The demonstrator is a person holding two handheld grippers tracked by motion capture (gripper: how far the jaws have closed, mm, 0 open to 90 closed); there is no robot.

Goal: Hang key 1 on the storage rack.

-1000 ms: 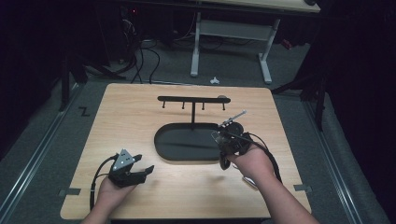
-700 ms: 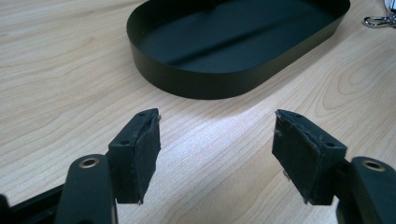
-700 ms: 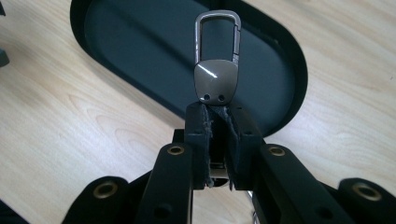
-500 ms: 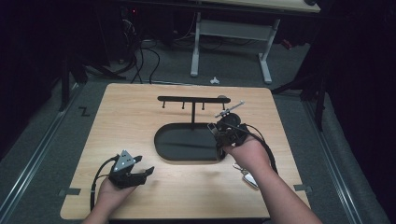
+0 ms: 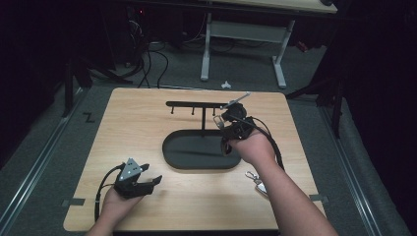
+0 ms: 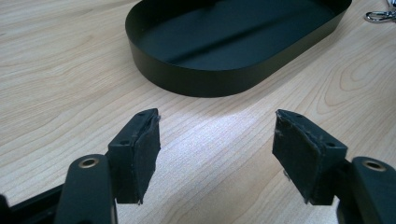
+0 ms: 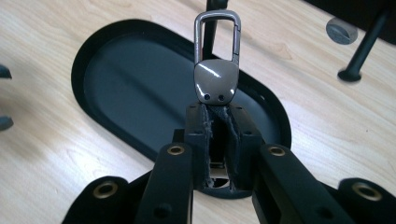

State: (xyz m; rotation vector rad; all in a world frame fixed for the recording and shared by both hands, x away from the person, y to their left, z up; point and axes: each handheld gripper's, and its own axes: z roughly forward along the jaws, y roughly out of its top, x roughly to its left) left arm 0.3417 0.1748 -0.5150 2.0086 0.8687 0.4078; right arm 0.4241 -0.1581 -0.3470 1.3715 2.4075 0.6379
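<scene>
Right tongs (image 7: pixel 218 122) clamp a metal key clip (image 7: pixel 216 70) above the black tray (image 7: pixel 116 79); the high view adds the hook rack (image 5: pixel 196 104) beside them. Left tongs (image 6: pixel 215 154) gape wide, empty, over the table (image 6: pixel 56 84).

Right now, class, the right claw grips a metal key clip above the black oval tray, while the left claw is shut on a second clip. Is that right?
Not quite. The left claw is open and holds nothing, as the left gripper view shows. The rest stands: the right claw grips the key clip above the black oval tray.
</scene>
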